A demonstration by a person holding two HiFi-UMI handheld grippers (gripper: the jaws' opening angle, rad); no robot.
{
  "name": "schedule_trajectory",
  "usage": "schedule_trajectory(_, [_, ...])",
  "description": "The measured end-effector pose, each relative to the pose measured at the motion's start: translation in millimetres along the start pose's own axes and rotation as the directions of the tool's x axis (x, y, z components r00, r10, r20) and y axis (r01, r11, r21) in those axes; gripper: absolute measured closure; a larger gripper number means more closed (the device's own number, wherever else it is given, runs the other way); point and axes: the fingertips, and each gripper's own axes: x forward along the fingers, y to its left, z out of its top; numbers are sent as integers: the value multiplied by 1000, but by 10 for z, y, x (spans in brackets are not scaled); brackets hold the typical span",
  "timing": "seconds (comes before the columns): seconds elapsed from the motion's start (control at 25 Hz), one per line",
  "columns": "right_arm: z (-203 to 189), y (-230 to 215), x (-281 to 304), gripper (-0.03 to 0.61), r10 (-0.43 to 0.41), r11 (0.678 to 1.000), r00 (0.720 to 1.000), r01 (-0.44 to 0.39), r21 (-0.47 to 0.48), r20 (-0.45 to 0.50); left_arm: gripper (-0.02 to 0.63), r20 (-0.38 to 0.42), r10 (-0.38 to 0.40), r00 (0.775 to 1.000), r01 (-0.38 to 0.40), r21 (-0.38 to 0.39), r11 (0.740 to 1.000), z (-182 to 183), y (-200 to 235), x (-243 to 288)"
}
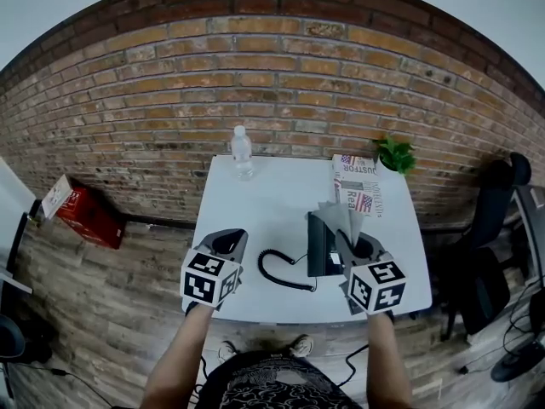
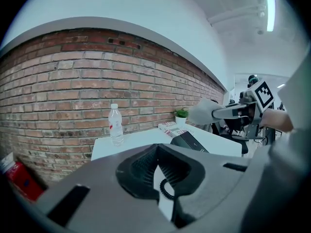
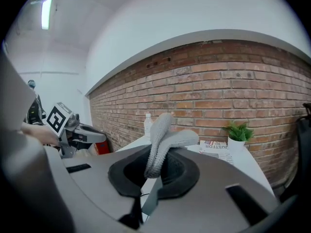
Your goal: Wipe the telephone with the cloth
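Both jaws of the right gripper pinch a grey, ribbed knit cloth, and its folded end flops up past the tips. The left gripper has its dark jaws pressed together on nothing, above the near left of the smooth white table. The black, slab-shaped telephone stands just left of the cloth, its coiled cord looping leftward. A clear plastic bottle stands at the far edge.
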Motion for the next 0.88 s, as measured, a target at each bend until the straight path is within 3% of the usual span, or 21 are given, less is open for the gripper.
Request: schedule_trajectory(0.88, [-19, -9, -46, 568, -9, 1000, 1000, 9, -7, 4, 607, 18, 3, 1000, -3, 0, 1000, 83, -37, -18])
